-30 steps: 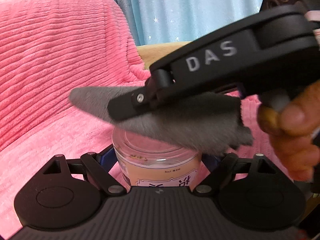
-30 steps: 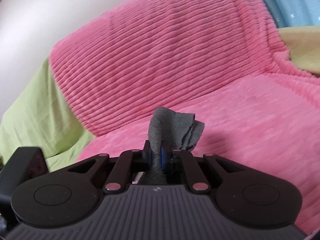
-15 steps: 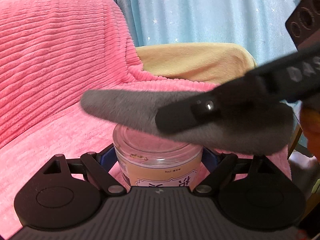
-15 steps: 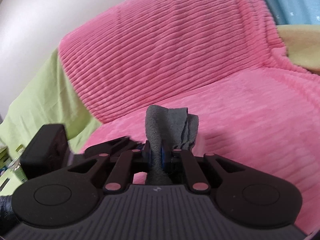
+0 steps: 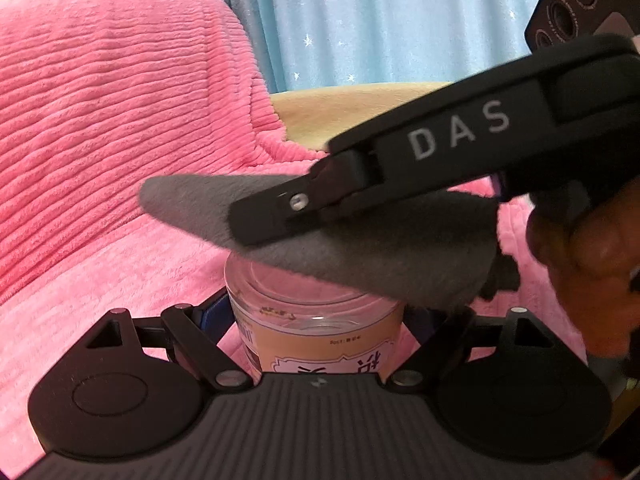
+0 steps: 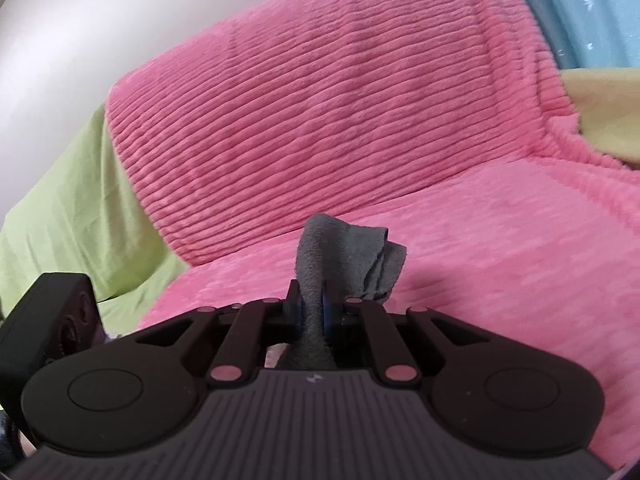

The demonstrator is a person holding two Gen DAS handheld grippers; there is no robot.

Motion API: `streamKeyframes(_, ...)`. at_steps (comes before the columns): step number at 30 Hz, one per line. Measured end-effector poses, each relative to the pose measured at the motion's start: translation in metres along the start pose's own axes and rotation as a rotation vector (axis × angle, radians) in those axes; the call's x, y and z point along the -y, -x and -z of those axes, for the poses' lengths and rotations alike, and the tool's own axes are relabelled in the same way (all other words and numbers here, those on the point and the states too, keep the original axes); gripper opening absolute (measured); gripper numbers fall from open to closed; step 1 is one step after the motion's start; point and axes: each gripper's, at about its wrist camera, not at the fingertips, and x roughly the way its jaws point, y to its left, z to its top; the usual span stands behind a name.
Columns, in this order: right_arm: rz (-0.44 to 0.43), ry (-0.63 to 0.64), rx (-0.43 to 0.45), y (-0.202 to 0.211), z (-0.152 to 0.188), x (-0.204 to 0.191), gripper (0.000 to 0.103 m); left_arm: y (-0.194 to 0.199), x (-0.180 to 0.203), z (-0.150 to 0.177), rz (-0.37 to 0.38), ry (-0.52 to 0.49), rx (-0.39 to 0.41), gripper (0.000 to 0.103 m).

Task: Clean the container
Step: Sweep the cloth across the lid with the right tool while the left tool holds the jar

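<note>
Cloth over the jar, both claws gripping.

My left claw is clamped on the jar nearest me; my right claw pinches the grey cloth over its mouth, with the pink blanket behind.

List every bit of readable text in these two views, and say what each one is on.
"DAS": pale capitals on the side of the right gripper, which crosses the left wrist view.
Label on the clear jar held in the left gripper: large characters cut off by the gripper body, plus a line of tiny print; neither can be read.
Right wrist view: no text.
</note>
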Motion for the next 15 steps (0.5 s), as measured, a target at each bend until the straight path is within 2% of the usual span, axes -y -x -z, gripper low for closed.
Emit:
streamKeyframes(4,0.028,-0.015,-0.005,0.013,0.0,0.008,0.006,0.006,0.002,0.002,0.008,0.009,0.0,0.085)
streamKeyframes(11,-0.043,-0.038,-0.042,0.031,0.009,0.003,0.007,0.015,0.012,0.003,0.015,0.019,-0.002,0.086)
streamKeyframes(15,-0.079,-0.019,-0.06,0.025,0.01,-0.007,0.007,0.027,0.03,0.006,0.013,0.018,-0.003,0.086)
